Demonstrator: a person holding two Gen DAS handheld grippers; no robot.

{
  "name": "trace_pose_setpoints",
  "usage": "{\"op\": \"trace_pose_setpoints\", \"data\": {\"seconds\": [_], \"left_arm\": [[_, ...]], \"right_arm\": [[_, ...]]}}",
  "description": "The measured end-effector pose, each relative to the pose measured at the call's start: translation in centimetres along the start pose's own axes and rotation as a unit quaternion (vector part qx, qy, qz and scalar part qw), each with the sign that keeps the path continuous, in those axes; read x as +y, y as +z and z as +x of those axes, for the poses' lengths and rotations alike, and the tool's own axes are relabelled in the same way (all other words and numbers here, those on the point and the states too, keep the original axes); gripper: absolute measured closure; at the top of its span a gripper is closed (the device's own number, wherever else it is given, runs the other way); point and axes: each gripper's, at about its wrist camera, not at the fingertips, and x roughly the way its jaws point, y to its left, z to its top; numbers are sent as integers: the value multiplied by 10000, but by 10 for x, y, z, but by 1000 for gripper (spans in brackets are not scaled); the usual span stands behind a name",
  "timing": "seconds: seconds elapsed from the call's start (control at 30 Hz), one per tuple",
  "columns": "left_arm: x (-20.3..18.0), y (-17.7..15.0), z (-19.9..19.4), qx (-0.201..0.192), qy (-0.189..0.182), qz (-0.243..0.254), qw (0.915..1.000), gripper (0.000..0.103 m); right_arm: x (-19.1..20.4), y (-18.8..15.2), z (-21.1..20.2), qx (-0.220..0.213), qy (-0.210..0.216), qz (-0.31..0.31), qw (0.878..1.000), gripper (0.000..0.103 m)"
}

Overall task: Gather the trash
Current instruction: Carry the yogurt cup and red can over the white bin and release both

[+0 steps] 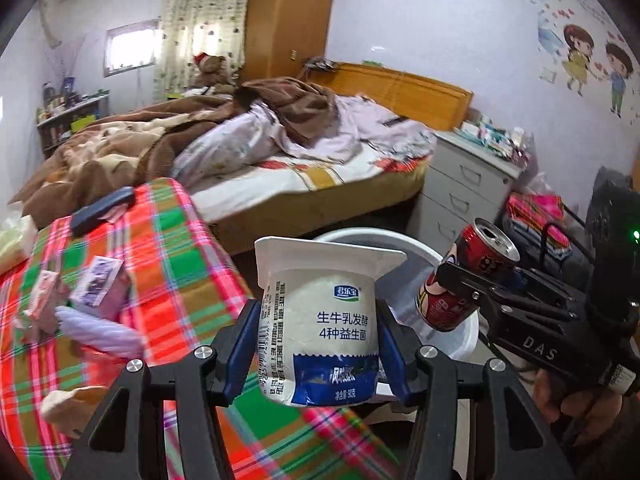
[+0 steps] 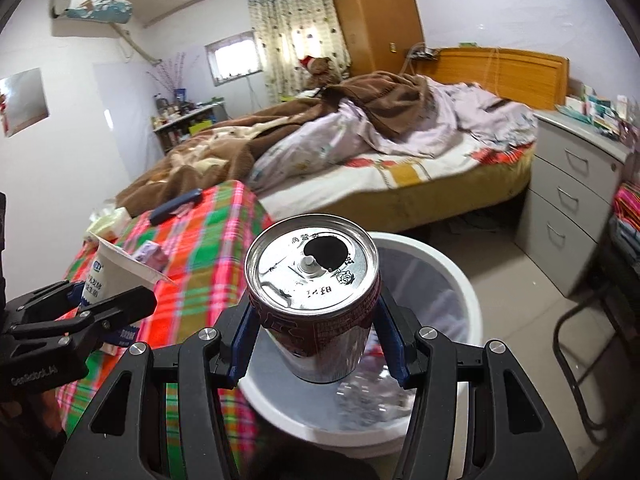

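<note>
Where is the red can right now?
The can is clamped in the right tongs, held above the white bin, beside the plaid table.

The left gripper is made of black bars that look like a frame. Round silver screws sit on the joints. Its fingers are blue on the inside and black outside. In the right wrist view the side of this tool has small white letters that are hard to read.

The right gripper looks the same: black bars, silver screws, blue fingers. From the side, its black body has the white letters "DAS" and a tiny green light. A hand shows under it.
</note>
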Motion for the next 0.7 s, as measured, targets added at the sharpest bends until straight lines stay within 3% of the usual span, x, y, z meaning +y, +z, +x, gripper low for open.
{"op": "trace_pose_setpoints", "data": {"seconds": [0.27, 0.63, 0.7], "left_arm": [[-22, -4, 37, 277, -141, 76, 9995, 47], [-26, -5, 61, 414, -165, 23, 9990, 46], [-25, -4, 62, 420, -214, 0, 9989, 42]], "right_arm": [[-28, -7, 14, 376, -295, 52, 9988, 48], [-45, -10, 27, 670, -363, 42, 9971, 48], [-45, -10, 26, 629, -381, 70, 9973, 41]]}}
